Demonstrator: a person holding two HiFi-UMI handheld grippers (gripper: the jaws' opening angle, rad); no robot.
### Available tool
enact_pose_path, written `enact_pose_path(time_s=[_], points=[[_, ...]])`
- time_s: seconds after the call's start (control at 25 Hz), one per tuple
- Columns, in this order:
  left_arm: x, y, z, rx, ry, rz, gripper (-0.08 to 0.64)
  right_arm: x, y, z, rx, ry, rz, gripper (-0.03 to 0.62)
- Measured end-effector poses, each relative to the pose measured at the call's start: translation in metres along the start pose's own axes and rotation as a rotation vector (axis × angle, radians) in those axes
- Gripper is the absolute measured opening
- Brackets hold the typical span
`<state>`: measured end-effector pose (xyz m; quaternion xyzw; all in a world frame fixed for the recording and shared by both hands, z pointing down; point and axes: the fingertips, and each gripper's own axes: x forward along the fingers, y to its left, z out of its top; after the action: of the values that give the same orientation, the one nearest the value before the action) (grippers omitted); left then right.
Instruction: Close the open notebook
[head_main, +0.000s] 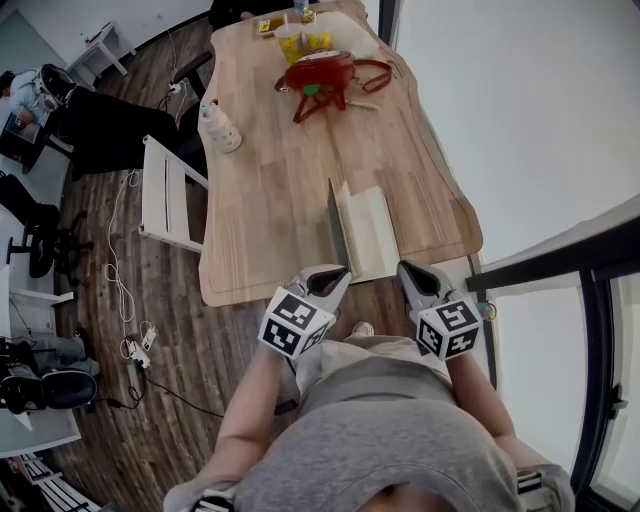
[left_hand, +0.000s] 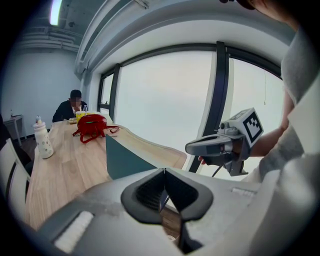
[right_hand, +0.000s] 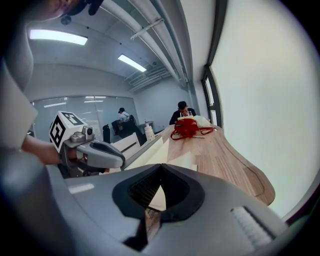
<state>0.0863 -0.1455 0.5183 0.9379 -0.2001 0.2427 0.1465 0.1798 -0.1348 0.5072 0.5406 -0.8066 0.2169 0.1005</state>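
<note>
Two tongs are hanging over the near edge of the pale, grained wooden tabletop (head_main: 262, 200). The left tongs (head_main: 338, 274) and the right tongs (head_main: 408, 268) are each pressing their dark ribbed pads together on nothing. Just beyond them the notebook (head_main: 368, 230) is lying open close to that near edge. Its right half is showing flat, smooth cream pages, while its left half, a stiff teal cover (left_hand: 124, 159), is standing almost upright.

Farther off, a glossy red bag (head_main: 322, 76) with looping straps is sitting mid-tabletop, and a white bottle (head_main: 220, 128) is standing by the left edge. A white slatted chair (head_main: 165, 195) is waiting just left of the tabletop.

From the head view, the left tongs are covering the notebook's near left corner, so contact there is hard to make out. The picture's top edge is cutting off the tabletop's far end.
</note>
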Motion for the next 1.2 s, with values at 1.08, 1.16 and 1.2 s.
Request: enact_pose_path(time_s=[1.08, 1.16, 1.2], points=[[0.111, -0.044, -0.005, 0.002, 0.1, -0.145, 0.008, -0.019, -0.048, -0.004, 0.069, -0.007, -0.12, 0.0], [0.121, -0.046, -0.01, -0.006, 0.116, -0.151, 0.009, -0.02, -0.052, -0.005, 0.074, -0.007, -0.13, 0.0], [0.125, -0.046, -0.012, -0.008, 0.124, -0.153, 0.009, -0.02, -0.054, -0.005, 0.076, -0.007, -0.134, -0.002]])
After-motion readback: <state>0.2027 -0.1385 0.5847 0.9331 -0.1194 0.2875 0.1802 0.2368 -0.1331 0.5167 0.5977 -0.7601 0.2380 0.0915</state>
